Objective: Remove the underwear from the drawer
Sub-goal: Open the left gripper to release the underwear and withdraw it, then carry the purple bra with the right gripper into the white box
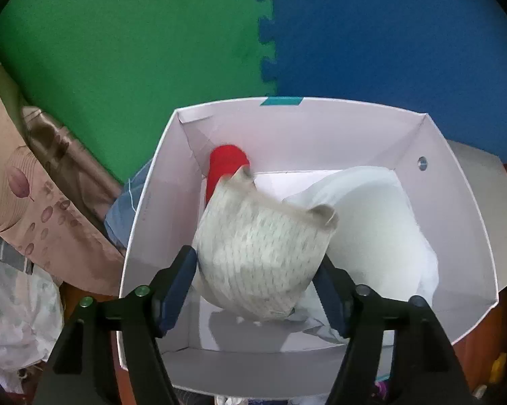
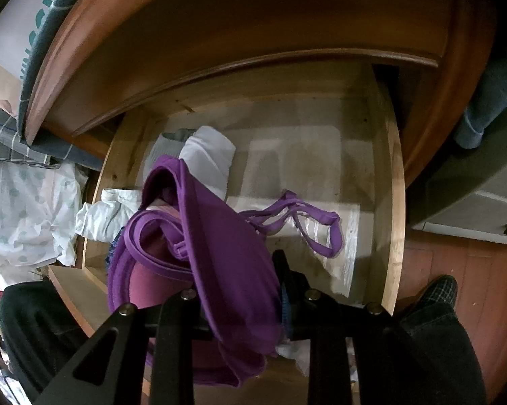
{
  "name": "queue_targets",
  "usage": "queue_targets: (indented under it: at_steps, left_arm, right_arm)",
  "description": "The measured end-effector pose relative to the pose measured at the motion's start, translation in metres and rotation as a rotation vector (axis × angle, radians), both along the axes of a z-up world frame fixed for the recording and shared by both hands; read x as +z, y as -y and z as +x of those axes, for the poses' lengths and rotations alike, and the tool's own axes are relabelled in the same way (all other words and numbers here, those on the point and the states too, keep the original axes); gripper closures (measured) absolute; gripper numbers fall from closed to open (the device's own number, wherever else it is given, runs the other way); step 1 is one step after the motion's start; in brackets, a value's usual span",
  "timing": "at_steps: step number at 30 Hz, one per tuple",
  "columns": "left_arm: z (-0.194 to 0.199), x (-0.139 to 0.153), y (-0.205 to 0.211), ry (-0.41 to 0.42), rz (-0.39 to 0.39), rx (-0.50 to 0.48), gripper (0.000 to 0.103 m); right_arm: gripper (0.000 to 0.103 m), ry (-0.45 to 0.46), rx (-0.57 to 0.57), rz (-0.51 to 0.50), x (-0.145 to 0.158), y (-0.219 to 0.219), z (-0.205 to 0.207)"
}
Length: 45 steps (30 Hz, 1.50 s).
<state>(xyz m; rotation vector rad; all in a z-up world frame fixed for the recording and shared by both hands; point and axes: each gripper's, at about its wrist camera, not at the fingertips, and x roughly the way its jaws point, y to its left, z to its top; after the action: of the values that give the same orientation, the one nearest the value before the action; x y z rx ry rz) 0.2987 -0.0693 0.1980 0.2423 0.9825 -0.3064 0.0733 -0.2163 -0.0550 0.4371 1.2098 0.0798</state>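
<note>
Black left gripper (image 1: 258,290) up close, jaws apart, over a white box (image 1: 462,209). Between the jaws, a blurry pale patterned bra cup (image 1: 260,253), no pad plainly pressing on it. Deeper in the box, something red (image 1: 226,165) on the left, white cloth (image 1: 371,222) on the right. Over at the open wooden drawer (image 2: 393,202), right gripper (image 2: 240,290) pinched narrow on a purple bra (image 2: 219,253) (straps trailing onto the drawer floor). Behind it, a rolled white cloth (image 2: 209,158) lying in the drawer.
</note>
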Motion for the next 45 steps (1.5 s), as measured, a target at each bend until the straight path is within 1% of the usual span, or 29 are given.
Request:
queue_targets:
  at_steps: [3,6,8,10,14,16,18,20,23,25,28,29,31,33,35,39,42,45]
  left_arm:
    - [-0.009,0.008,-0.007,0.012,-0.058,-0.006,0.031]
    - [-0.022,0.016,-0.017,0.028,-0.121,-0.006,0.03]
    - [-0.04,0.021,-0.027,0.058,-0.146,-0.001,0.029]
    - [-0.061,0.022,-0.041,0.107,-0.176,0.016,0.025]
    - [-0.107,0.01,-0.072,0.192,-0.196,0.077,0.022]
    - [-0.126,-0.003,-0.09,0.227,-0.17,0.127,0.02]
    - [-0.143,-0.02,-0.109,0.258,-0.152,0.198,0.019]
    - [-0.149,-0.038,-0.126,0.264,-0.143,0.252,0.019]
    - [-0.149,-0.063,-0.144,0.254,-0.137,0.312,0.018]
    - [-0.146,-0.083,-0.156,0.251,-0.113,0.366,0.018]
    - [-0.146,-0.106,-0.167,0.266,-0.08,0.422,0.018]
    - [-0.143,-0.115,-0.169,0.256,-0.063,0.418,0.018]
    - [-0.142,-0.125,-0.171,0.265,-0.04,0.408,0.017]
    - [-0.138,-0.131,-0.172,0.251,-0.008,0.417,0.017]
    - [-0.137,-0.133,-0.177,0.246,-0.052,0.419,0.017]
    - [-0.134,-0.139,-0.175,0.202,-0.048,0.386,0.016]
    - [-0.135,-0.142,-0.173,0.176,-0.045,0.364,0.015]
    - [-0.136,-0.142,-0.177,0.171,-0.048,0.382,0.014]
  right_arm:
    - [0.077,-0.001,0.002,-0.001,0.0,-0.001,0.001]
    - [0.077,0.006,0.003,-0.013,0.001,-0.002,0.001]
    - [0.077,0.009,0.007,-0.013,0.001,-0.002,0.0]
    - [0.077,0.015,0.011,-0.019,0.001,-0.003,-0.002]
    - [0.077,0.029,0.0,-0.018,0.002,-0.001,-0.005]
    - [0.077,0.033,-0.004,-0.017,0.003,0.0,-0.005]
    - [0.077,0.044,-0.004,-0.039,0.005,-0.001,-0.005]
    - [0.077,0.067,0.001,-0.063,0.012,-0.003,-0.006]
    - [0.077,0.092,0.017,-0.095,0.024,-0.009,-0.005]
    - [0.077,0.095,0.014,-0.108,0.031,-0.013,-0.006]
    - [0.077,0.087,0.003,-0.1,0.039,-0.016,-0.009]
    - [0.077,0.079,0.0,-0.099,0.042,-0.017,-0.011]
    - [0.077,0.077,-0.002,-0.112,0.049,-0.02,-0.014]
    - [0.077,0.078,-0.005,-0.123,0.057,-0.022,-0.019]
    - [0.077,0.085,-0.006,-0.128,0.069,-0.024,-0.023]
    - [0.077,0.118,-0.004,-0.151,0.099,-0.027,-0.034]
    - [0.077,0.14,-0.004,-0.155,0.127,-0.027,-0.045]
    - [0.077,0.178,0.007,-0.171,0.161,-0.031,-0.053]
